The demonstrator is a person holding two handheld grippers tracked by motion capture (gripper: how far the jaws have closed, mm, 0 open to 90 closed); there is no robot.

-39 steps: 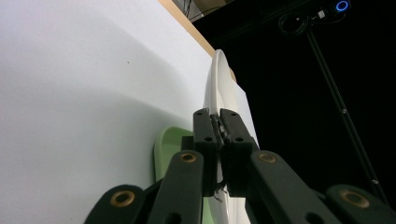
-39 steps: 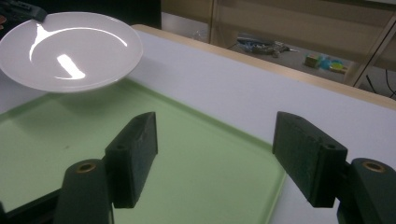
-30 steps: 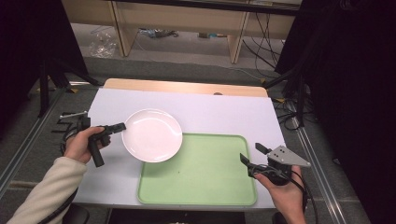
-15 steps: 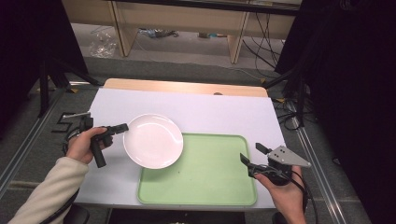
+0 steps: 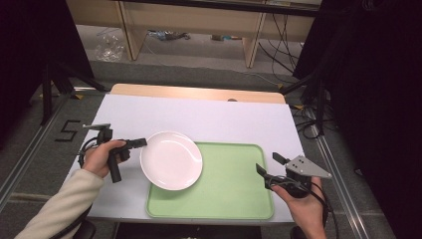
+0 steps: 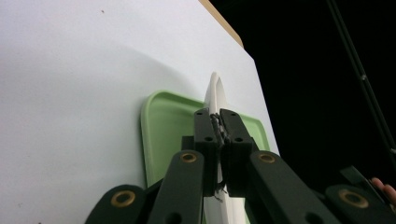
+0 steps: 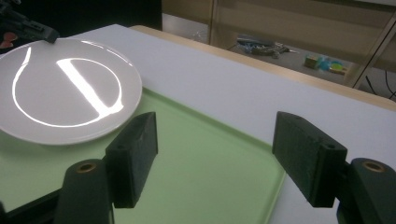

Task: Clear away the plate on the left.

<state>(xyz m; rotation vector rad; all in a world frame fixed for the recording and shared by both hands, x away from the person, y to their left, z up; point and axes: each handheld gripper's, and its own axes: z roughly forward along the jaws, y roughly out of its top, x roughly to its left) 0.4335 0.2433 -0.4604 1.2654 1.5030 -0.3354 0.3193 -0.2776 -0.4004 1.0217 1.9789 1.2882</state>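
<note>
The white plate has slid right and toward the person, now overhanging the green tray's left edge. The left gripper is clamped on its left rim; the right gripper, jaws apart, waits near the tray's right edge, farther away.

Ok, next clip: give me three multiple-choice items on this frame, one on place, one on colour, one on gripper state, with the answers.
1. Where is the white plate?
A. Partly over the tray's left end
B. On the floor
C. On the bare wooden strip

2. What colour is the tray?
A. Red
B. Green
C. Black

3. How do the right tongs stand?
A. Shut on the plate
B. Shut on a cable
C. Open, holding nothing

Answers:
1 A: the high view shows the plate overlapping the tray's left edge, its rim pinched by the left tongs.
2 B: it is pale green.
3 C: the right gripper view shows its jaws wide apart.
</note>
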